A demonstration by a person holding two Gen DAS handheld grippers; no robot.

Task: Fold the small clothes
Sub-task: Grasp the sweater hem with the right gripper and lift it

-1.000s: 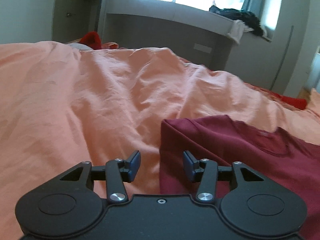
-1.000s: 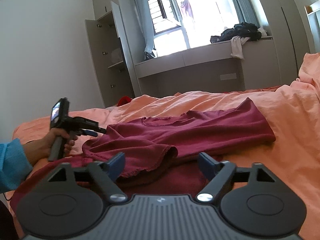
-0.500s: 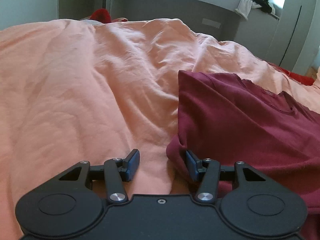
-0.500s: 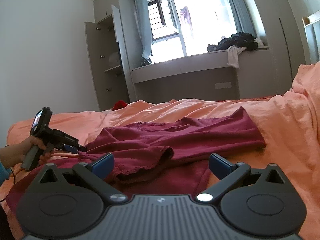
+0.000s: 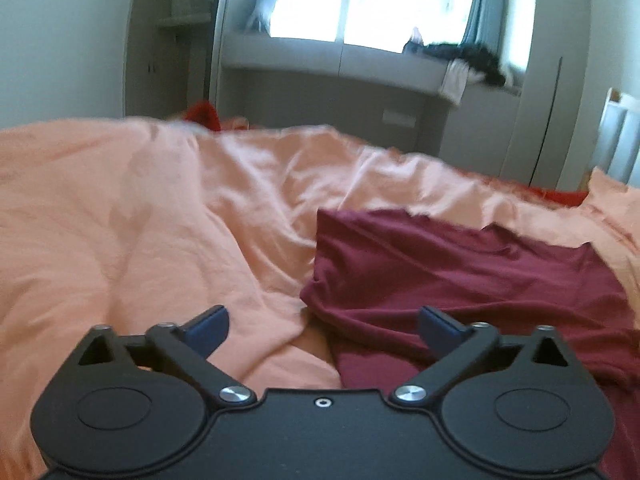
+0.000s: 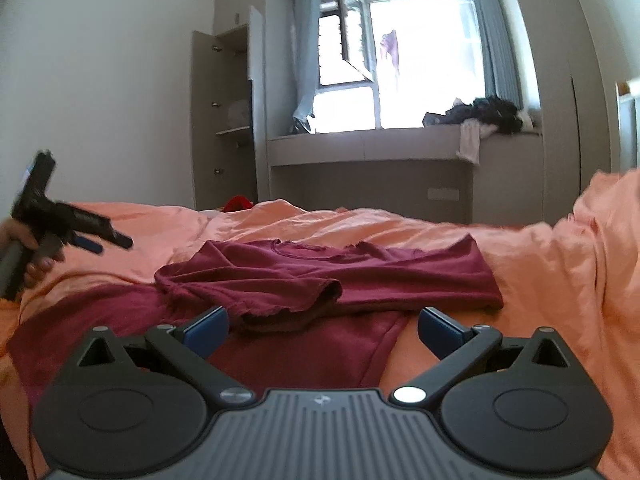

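A wide, rumpled peach-orange cotton duvet [image 6: 552,264] covers the bed under both my grippers. On the middle of that duvet lies the small maroon knit T-shirt [image 6: 360,276], its upper part folded over, neckline toward the window side, one short sleeve turned onto the body. My right gripper [image 6: 322,330] hovers at the shirt's near edge, released, blue pads spread with only loose cloth beneath them. My left gripper [image 5: 322,330] sits off the shirt's left edge above the duvet, its jaws opening, nothing pinched; my left hand [image 6: 28,256] grips its handle.
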